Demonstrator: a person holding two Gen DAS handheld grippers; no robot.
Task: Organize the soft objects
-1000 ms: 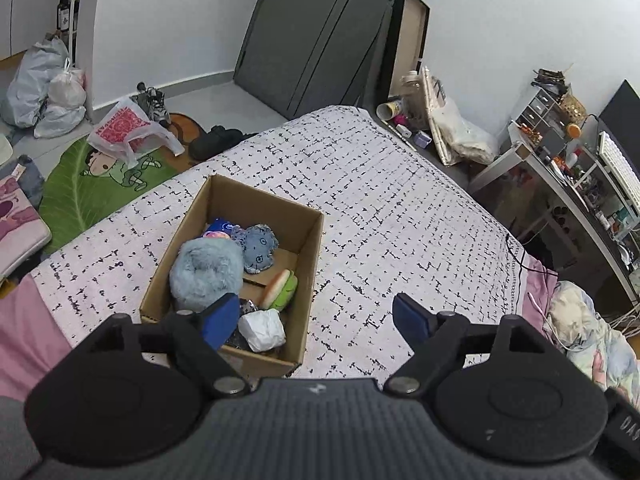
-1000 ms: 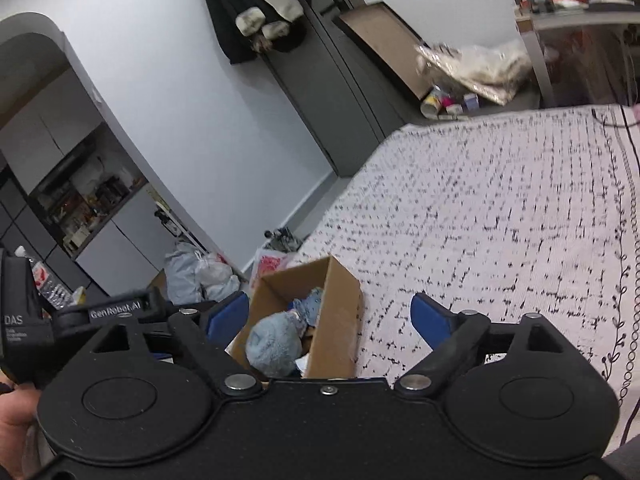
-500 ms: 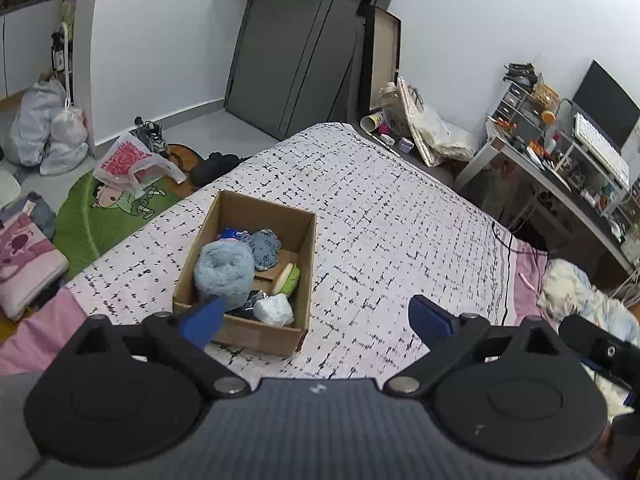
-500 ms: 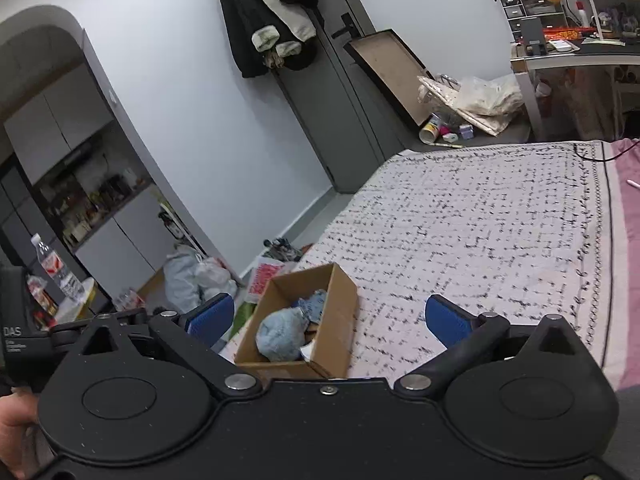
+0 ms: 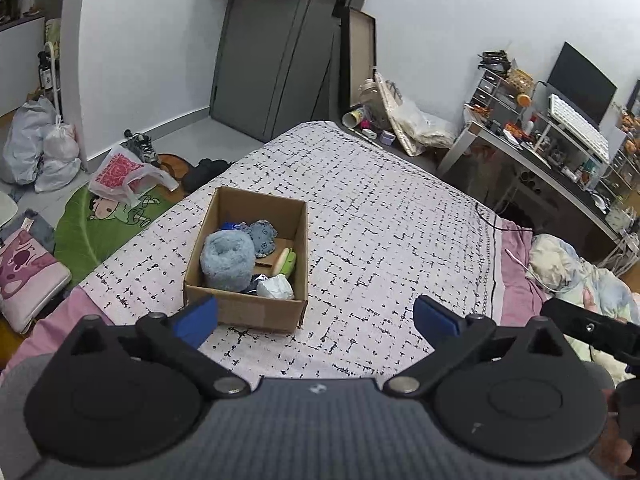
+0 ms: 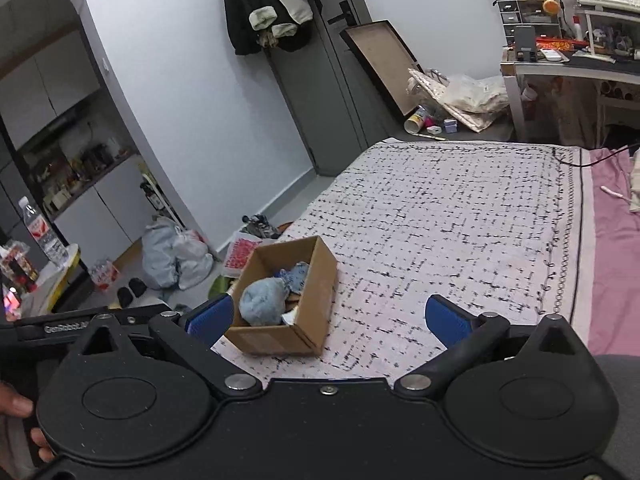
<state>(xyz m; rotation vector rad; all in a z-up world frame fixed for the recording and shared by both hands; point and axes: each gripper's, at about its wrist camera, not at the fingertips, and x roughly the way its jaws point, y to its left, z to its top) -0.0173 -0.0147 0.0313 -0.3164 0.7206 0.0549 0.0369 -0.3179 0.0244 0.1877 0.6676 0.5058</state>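
An open cardboard box stands on the black-and-white patterned bedspread. Inside it lie a fluffy light-blue roll, a blue-grey plush, a green and tan soft toy and a white crumpled piece. My left gripper hovers just short of the box with its jaws opening wide and nothing between them. To the right of the box, my right gripper is open and empty, back from the box's near corner.
A crumpled quilt lies on the pink sheet at the right. Beyond the bed's right side stands a cluttered desk. On the floor to the left are plastic bags and a green mat. The grey door is behind.
Both grippers drew back and rose from the box, which now looks smaller and farther. Their jaws spread wider, the left pad leaving the box's inside.
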